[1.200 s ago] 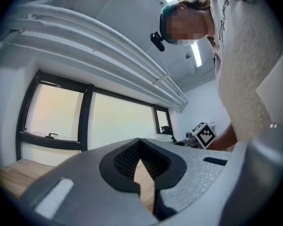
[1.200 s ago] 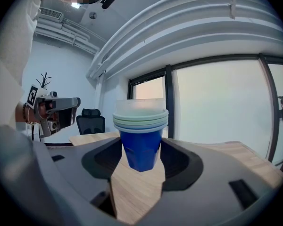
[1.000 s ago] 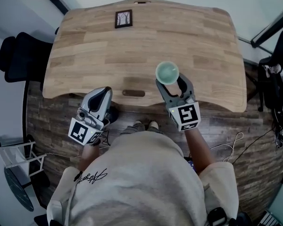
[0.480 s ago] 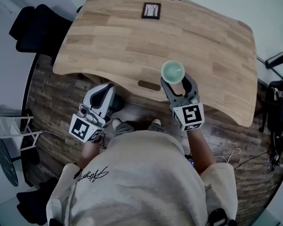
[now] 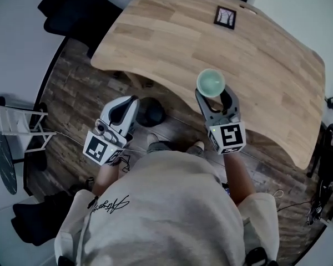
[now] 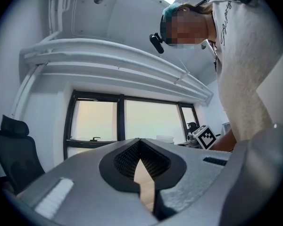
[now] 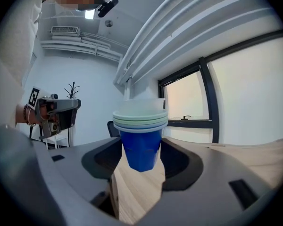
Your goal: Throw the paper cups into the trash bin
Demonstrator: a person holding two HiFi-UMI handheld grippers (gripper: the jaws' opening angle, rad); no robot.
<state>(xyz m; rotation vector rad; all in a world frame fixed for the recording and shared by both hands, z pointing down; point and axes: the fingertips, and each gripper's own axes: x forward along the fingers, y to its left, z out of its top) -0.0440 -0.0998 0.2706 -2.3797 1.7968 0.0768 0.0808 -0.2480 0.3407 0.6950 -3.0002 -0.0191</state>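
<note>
A stack of paper cups point(image 5: 211, 82), blue outside with pale green rims point(image 7: 140, 138), stands upright between the jaws of my right gripper point(image 5: 212, 95), which is shut on it, above the desk's near edge. In the right gripper view the jaws press on the lowest blue cup's sides point(image 7: 141, 150). My left gripper point(image 5: 127, 103) hangs over the floor left of the cups, jaws shut on nothing point(image 6: 139, 142). A dark round container point(image 5: 150, 113), perhaps the bin, sits on the floor by the desk edge, just right of the left gripper's tips.
The wooden desk point(image 5: 261, 65) carries a small framed picture point(image 5: 225, 17) at its far side. A black chair point(image 5: 72, 4) stands at the upper left, a white rack point(image 5: 16, 127) at the left. Cables point(image 5: 316, 204) lie on the plank floor at the right.
The view has swung, so the desk has slid up and to the right. The dark round container has come out from beside the left gripper. Both grippers keep their grip states.
</note>
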